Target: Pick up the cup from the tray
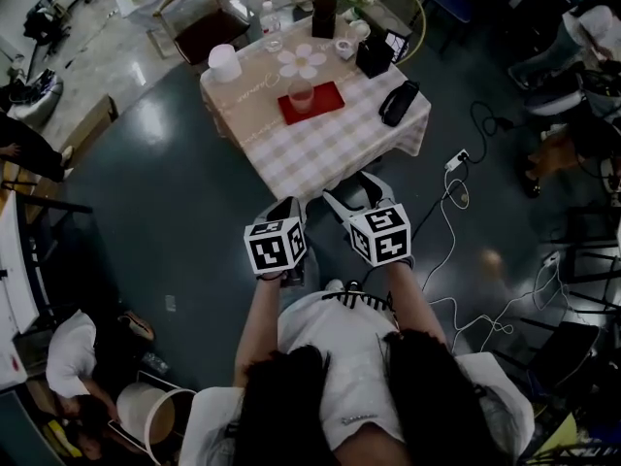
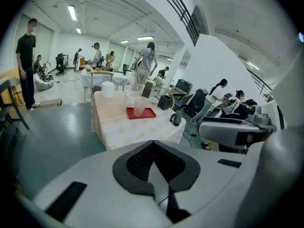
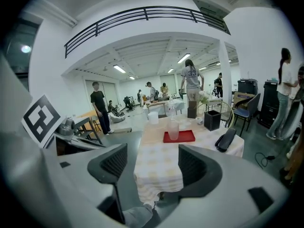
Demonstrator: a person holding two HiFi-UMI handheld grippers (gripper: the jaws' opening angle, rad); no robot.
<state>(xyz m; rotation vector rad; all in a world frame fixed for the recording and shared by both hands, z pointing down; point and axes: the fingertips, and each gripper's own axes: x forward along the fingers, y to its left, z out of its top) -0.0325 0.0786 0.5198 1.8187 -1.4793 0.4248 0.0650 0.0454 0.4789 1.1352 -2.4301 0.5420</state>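
Note:
A clear plastic cup (image 1: 301, 93) stands upright on a red tray (image 1: 325, 102) on the checked tablecloth of a table (image 1: 320, 149) ahead of me. Both grippers hang short of the table's near edge, well apart from the cup. My left gripper (image 1: 285, 208) is shut with nothing in it; in the left gripper view its pads (image 2: 142, 161) meet, and the cup (image 2: 138, 106) and tray (image 2: 148, 113) lie far beyond them. My right gripper (image 1: 353, 194) is open and empty. In the right gripper view the cup (image 3: 174, 128) and tray (image 3: 186, 137) show above the gap between its pads (image 3: 191, 164).
The table also holds a white cylinder (image 1: 224, 62), a flower-shaped mat (image 1: 302, 61), a black box (image 1: 374, 58) and a black handset (image 1: 399, 102). A chair (image 1: 199, 27) stands behind it. Cables and a power strip (image 1: 456, 159) lie on the floor to the right. People stand in the background.

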